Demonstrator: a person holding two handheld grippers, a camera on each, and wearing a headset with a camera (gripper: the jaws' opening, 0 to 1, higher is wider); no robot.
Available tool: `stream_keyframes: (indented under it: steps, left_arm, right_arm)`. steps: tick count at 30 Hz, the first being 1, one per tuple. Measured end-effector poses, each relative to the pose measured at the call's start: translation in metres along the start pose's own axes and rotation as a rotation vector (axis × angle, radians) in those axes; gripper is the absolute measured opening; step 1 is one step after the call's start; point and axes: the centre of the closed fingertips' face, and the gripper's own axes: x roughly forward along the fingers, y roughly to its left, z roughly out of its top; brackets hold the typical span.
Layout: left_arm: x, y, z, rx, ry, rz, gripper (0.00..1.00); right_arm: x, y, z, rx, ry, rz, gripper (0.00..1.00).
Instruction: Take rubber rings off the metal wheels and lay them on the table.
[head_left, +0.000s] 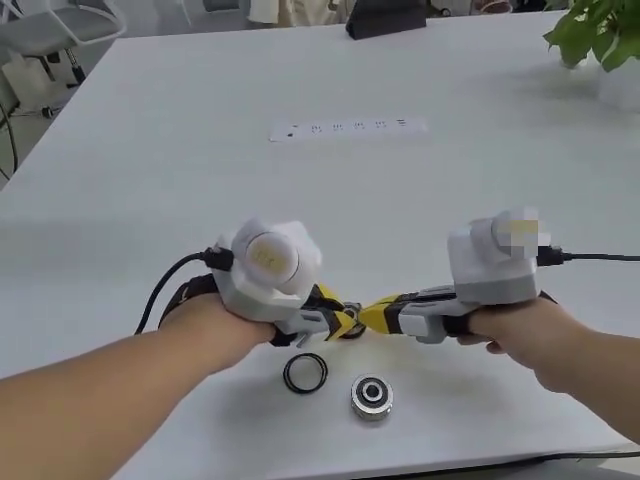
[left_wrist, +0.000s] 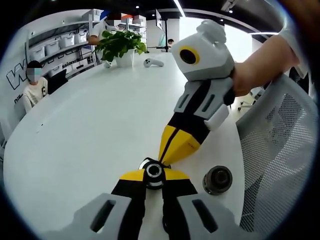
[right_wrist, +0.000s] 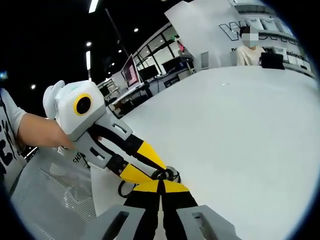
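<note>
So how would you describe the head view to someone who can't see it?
A person holds the left gripper and right gripper tip to tip at a small metal wheel, low over a white table. A black rubber ring and a second metal wheel lie nearer the viewer; a power strip sits farther back.
</note>
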Motion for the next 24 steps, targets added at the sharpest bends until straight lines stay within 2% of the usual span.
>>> stream_keyframes:
  steps: [4,5,6,7,11,14,16,20,24]
  left_arm:
    - [0.000,-0.001,0.000,0.003,0.000,-0.003,0.06]
    - [0.000,-0.001,0.000,0.004,-0.001,-0.002,0.06]
    - [0.000,-0.001,0.000,0.003,-0.003,-0.002,0.06]
    - [0.000,-0.001,-0.001,0.003,-0.004,-0.002,0.06]
    - [0.001,-0.001,-0.001,0.003,-0.002,-0.002,0.06]
    - [0.001,-0.001,-0.001,0.003,-0.003,-0.003,0.06]
    - [0.000,-0.001,-0.001,0.002,-0.003,-0.003,0.07]
    - [0.000,-0.002,-0.001,0.001,-0.002,-0.002,0.07]
    - [0.000,-0.002,0.000,0.014,-0.002,0.007,0.07]
  right_arm:
    - [0.001,0.007,0.003,0.003,-0.015,0.032,0.00]
    - [0.001,0.011,0.009,0.008,-0.043,0.052,0.00]
    - [0.000,0.009,0.006,0.002,-0.022,0.040,0.00]
    - [0.000,0.010,0.006,-0.014,-0.022,0.043,0.00]
    - [-0.001,0.011,0.005,-0.004,-0.029,0.054,0.00]
    - [-0.003,0.014,0.005,0.002,-0.035,0.070,0.00]
    - [-0.003,0.020,0.005,0.021,-0.041,0.098,0.00]
    - [-0.004,0.016,0.003,0.021,-0.034,0.086,0.00]
    - [-0.004,0.010,0.002,0.014,-0.026,0.054,0.00]
